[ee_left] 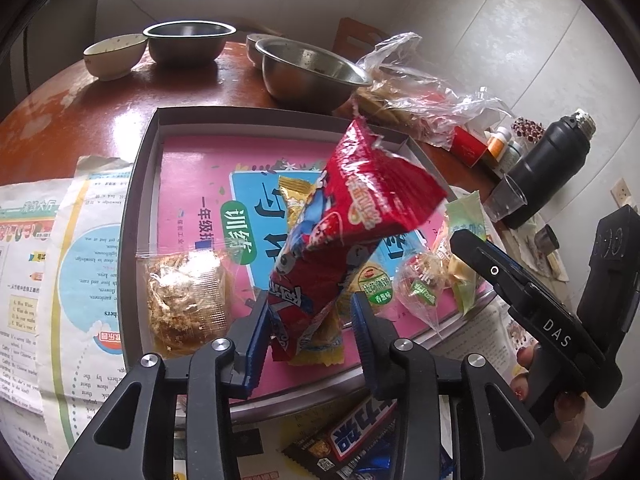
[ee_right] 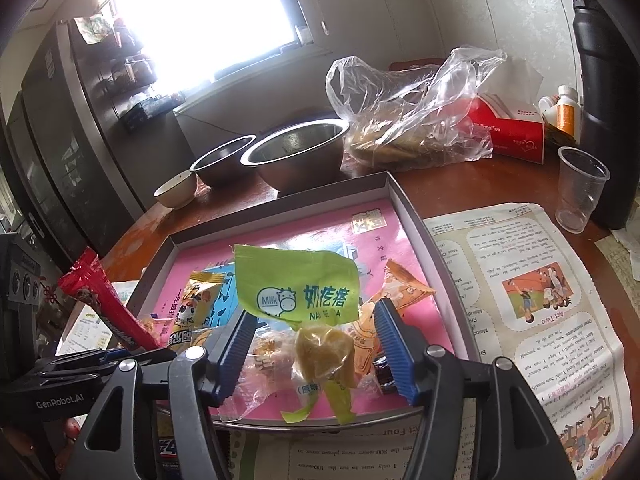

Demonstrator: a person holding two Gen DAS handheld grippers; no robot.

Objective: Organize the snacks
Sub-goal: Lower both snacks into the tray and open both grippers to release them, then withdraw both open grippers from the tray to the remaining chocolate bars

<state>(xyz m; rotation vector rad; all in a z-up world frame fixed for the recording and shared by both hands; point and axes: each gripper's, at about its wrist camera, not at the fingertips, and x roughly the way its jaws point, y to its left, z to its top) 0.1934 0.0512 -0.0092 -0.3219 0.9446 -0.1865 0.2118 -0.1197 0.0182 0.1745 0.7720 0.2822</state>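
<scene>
- The left gripper (ee_left: 310, 312) has its jaws partly apart. A red snack bag (ee_left: 356, 208) stands up between them, tilted. The left jaw touches its bottom end. There is a gap on the right side, so I cannot tell if it is squeezed tight.
- The right gripper (ee_right: 314, 340) has its jaws wide apart. A green snack bag (ee_right: 296, 286) sits between them, and the jaws do not touch it.
- Both bags are over the tray (ee_left: 138, 200), which has a pink bottom.
- Other snacks lie in the tray: one clear pack of brown crumbly cake (ee_left: 186, 296), some yellow packs and some small clear ones.
- One dark candy bar (ee_left: 352, 440) lies on the newspaper (ee_left: 48, 280), just outside the tray.
- Behind the tray I count two metal bowls (ee_right: 298, 152), one white bowl (ee_right: 176, 190), one plastic bag (ee_right: 412, 108), one red box (ee_right: 508, 126) and one clear cup (ee_right: 580, 190).
</scene>
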